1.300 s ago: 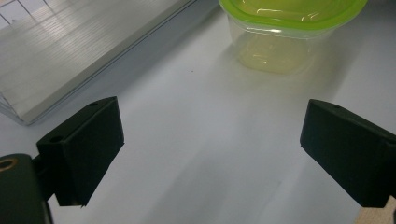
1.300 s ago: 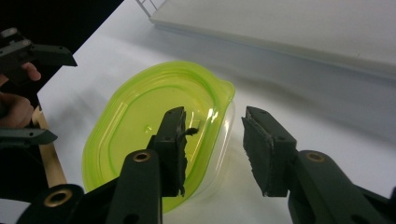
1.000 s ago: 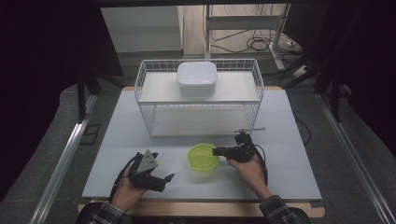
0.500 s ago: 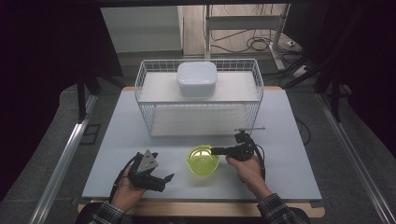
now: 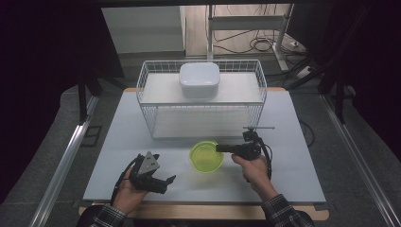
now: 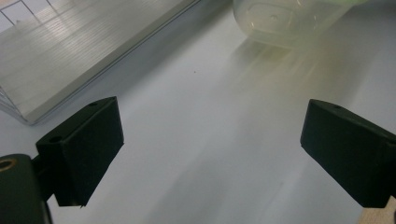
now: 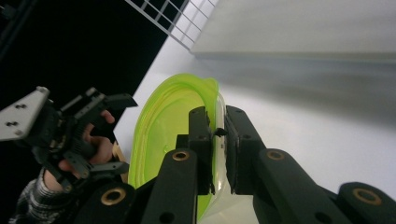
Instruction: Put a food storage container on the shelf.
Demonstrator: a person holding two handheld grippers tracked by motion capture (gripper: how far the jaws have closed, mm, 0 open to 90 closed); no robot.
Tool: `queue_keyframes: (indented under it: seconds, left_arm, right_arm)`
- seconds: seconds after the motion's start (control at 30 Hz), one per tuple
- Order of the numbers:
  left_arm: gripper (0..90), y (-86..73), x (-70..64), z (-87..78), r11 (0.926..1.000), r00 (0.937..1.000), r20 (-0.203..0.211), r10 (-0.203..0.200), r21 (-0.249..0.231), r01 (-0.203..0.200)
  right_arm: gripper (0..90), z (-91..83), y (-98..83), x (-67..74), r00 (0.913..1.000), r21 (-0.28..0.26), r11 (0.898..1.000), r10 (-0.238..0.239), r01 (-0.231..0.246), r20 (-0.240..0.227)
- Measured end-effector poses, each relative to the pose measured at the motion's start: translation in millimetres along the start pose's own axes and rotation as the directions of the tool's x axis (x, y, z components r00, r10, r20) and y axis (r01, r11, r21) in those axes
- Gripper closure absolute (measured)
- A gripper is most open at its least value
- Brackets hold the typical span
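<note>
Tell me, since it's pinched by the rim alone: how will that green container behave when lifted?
The green container looks like thin plastic, so probably light. Clamped at one rim spot by the right gripper, it may tilt, and its wall may flex.

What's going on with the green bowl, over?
Right gripper shut on green bowl rim. Left gripper open, empty. Wire basket behind bowl, nothing blocking.

Pale table point(image 5: 118, 142) on grey floor point(image 5: 56, 137); dark curtains at the sides; cables point(image 5: 257, 45) behind.

Place: lab-style recording bay
Evidence: black curtains point(image 5: 42, 71) around the white table point(image 5: 293, 142), metal floor rails point(image 5: 61, 165), loose cables point(image 5: 265, 45) behind the wire basket point(image 5: 146, 90)
</note>
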State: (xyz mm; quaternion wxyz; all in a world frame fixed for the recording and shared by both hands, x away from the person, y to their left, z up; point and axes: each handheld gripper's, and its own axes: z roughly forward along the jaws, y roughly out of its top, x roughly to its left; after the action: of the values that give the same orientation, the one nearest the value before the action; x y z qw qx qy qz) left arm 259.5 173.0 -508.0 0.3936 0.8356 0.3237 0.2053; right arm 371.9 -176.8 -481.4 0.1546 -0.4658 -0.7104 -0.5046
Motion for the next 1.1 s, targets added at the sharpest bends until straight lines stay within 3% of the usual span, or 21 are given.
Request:
queue_keyframes:
  seconds: [0.47,0.83,1.1]
  left_arm:
    - [5.3,0.0,0.6,-0.7,1.0000,1.0000,-0.002,-0.001,-0.003,0.001]
    - [5.2,-0.1,1.4,-1.3,1.0000,1.0000,-0.002,0.001,0.000,-0.001]
    - [3.7,-0.5,4.7,-3.9,0.9990,0.9994,-0.003,-0.033,-0.031,0.033]
  right_arm:
    - [82.4,-19.8,26.6,27.9,0.9979,-0.095,0.995,-0.039,0.034,-0.051]
    - [82.4,-34.2,52.3,49.1,0.9953,-0.140,0.989,-0.068,0.058,-0.068]
    - [82.3,-45.7,80.9,72.5,0.9930,-0.176,0.982,-0.082,0.067,-0.085]
